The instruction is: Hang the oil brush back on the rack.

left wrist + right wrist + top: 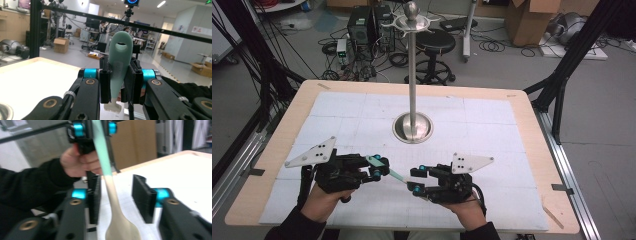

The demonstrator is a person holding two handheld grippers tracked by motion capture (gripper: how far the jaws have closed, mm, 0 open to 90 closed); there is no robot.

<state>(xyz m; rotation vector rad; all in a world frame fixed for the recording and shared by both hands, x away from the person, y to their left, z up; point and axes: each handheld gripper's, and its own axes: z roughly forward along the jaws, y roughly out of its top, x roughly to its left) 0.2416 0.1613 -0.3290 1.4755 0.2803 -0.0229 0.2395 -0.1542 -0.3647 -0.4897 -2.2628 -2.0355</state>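
While the left gripper [379,167] clamps the mint-green handle of a pale wooden spoon [393,173] above the table, the right gripper [414,180] stands parted around its bowl end, apparently handing it over.

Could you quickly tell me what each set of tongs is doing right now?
Left tongs: closed on the spoon's green handle.
Right tongs: open, with the spoon's pale end between the pads, not pressed.

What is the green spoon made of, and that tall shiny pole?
The spoon looks like plastic or silicone: a matte mint-green handle, smooth and moulded, with a pale cream bowl. The pole looks like polished metal, probably steel: it is silvery and mirrors light at its base.
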